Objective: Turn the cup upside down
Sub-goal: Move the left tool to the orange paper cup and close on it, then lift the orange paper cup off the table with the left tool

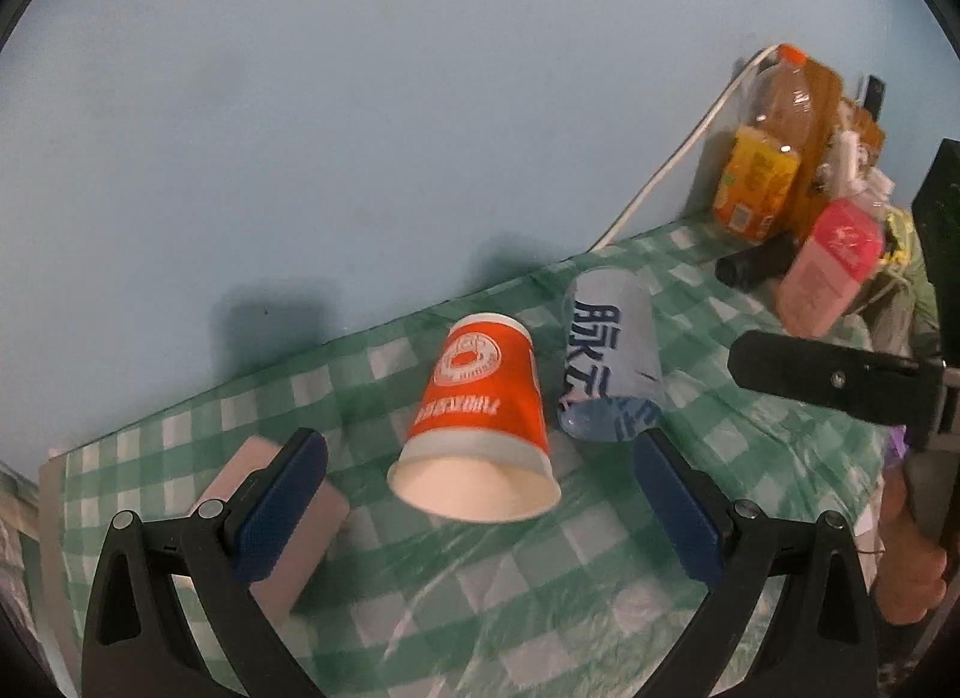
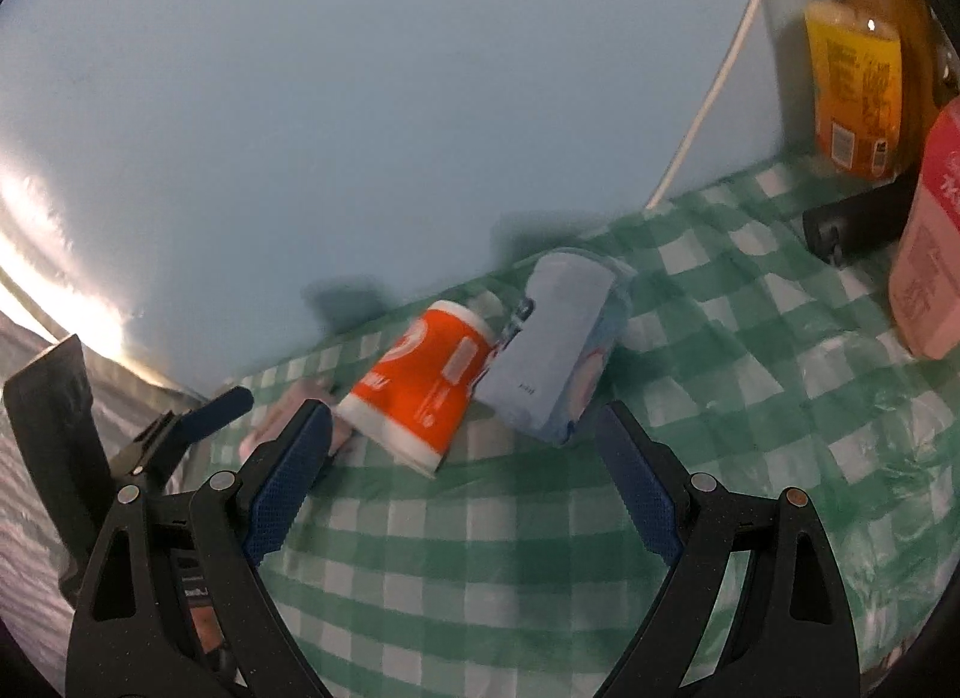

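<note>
Left hand-held gripper [image 1: 480,488] is spread wide, nothing held. Orange cup [image 1: 480,416] is seen tilted just ahead between its fingers, mouth toward the camera, above the checked counter [image 1: 540,608]. Blue cup [image 1: 609,362] is touching it on the right side. Right hand-held gripper [image 2: 462,458] is also wide and empty; both cups are just ahead of it. Juice bottle [image 1: 762,158] and pink carton [image 1: 831,266] are set far right, well apart.

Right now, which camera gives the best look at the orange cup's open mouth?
The left wrist view: the orange cup faces the camera, its white interior and full rim showing. In the right wrist view the cup shows only its side, with the rim edge-on and blurred.
</note>
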`<state>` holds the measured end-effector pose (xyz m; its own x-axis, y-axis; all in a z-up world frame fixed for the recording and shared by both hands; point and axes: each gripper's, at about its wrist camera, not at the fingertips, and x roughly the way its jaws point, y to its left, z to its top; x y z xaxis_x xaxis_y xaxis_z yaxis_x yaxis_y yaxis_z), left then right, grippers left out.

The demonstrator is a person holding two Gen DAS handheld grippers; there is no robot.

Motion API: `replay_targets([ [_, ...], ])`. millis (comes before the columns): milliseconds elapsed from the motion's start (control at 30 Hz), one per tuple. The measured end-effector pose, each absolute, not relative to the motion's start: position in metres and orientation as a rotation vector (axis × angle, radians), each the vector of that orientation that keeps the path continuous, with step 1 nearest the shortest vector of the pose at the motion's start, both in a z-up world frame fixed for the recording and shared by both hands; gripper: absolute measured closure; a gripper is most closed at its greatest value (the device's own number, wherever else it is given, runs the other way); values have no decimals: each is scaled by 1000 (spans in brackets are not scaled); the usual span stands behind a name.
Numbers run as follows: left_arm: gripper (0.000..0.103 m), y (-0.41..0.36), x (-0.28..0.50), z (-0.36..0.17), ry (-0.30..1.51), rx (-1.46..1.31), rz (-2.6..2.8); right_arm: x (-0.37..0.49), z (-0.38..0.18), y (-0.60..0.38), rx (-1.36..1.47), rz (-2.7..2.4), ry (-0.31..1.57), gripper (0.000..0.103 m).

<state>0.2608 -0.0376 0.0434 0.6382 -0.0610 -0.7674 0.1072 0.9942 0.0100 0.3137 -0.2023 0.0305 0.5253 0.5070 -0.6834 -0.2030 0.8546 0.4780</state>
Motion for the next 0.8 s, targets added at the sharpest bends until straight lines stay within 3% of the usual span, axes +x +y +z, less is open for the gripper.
replay_targets([
  [400,0,-50,314,2,1026,120,-61,361,0,-218,498,430,1051,14],
  [800,0,-50,340,-25,1152,150,-79,356,-1,-215,475,427,1057,14],
])
